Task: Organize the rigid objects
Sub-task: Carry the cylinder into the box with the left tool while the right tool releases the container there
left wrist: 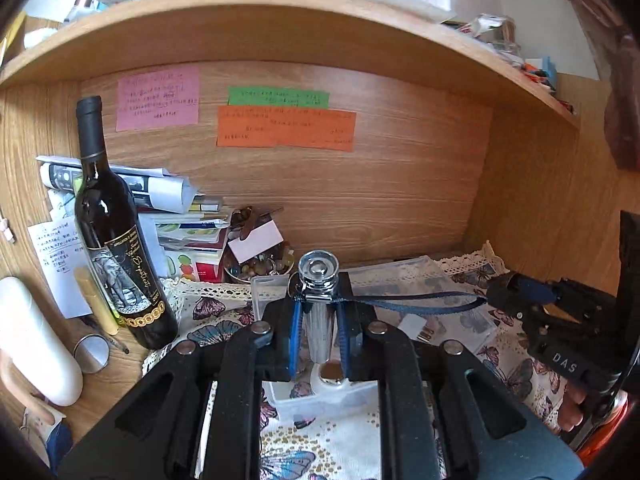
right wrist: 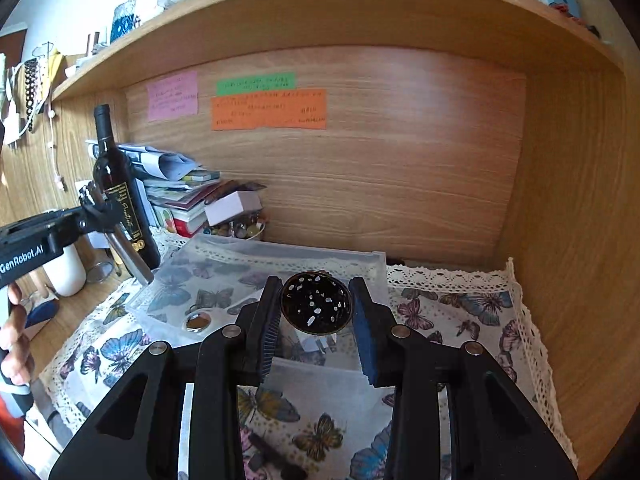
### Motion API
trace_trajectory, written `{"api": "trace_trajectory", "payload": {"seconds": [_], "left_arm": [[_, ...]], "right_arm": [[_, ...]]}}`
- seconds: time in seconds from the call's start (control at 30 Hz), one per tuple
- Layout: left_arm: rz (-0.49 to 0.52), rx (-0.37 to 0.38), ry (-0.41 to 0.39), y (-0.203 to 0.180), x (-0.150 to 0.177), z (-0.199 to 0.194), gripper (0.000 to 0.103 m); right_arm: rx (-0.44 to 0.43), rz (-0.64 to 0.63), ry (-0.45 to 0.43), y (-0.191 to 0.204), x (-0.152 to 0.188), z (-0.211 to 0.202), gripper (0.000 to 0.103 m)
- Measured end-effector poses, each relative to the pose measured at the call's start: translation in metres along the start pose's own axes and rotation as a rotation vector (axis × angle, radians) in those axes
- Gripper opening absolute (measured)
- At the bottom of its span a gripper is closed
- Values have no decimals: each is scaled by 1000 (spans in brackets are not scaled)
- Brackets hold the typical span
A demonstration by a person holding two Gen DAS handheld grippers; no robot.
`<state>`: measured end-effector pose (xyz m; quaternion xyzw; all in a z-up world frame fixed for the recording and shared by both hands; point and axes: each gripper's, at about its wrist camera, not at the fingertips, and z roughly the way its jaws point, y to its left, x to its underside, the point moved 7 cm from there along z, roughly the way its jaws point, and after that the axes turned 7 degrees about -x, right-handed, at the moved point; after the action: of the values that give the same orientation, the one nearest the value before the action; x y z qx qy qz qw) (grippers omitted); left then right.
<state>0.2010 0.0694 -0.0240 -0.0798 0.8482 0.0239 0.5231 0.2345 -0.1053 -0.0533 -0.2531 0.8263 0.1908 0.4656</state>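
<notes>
My left gripper [left wrist: 320,312] is shut on a silver metal cylinder [left wrist: 320,332] with a clear round cap, held upright above a clear plastic compartment box [left wrist: 320,404]. A dark blue strap [left wrist: 420,304] runs from the cylinder's top toward my right gripper [left wrist: 498,292]; whether they touch I cannot tell. A small round tin [left wrist: 332,372] lies in the box below. In the right wrist view my right gripper [right wrist: 316,286] is shut on a black round piece [right wrist: 316,310] dotted with holes, above the box [right wrist: 280,260]. The left gripper [right wrist: 106,216] and the cylinder [right wrist: 132,256] show at the left.
A dark wine bottle [left wrist: 116,248] stands at the left, beside a white container [left wrist: 36,340] and a small mirror [left wrist: 92,354]. Stacked papers [left wrist: 160,196] and a bowl of beads [left wrist: 260,268] sit at the back. A butterfly cloth [right wrist: 460,312] covers the desk; a wooden shelf [left wrist: 280,28] overhangs.
</notes>
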Motion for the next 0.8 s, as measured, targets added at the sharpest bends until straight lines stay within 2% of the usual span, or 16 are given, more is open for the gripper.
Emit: {"api": "trace_trajectory", "payload": {"seconds": [0.3, 0.57, 0.8], "left_arm": [[-3, -11, 115, 6, 23, 50, 15], [28, -38, 194, 6, 48, 79, 15], [33, -37, 214, 3, 54, 88, 15]], "right_arm": [[-20, 14, 89, 0, 11, 42, 31], [-47, 19, 178, 4, 29, 77, 31], [-49, 2, 214, 7, 37, 85, 31]]}}
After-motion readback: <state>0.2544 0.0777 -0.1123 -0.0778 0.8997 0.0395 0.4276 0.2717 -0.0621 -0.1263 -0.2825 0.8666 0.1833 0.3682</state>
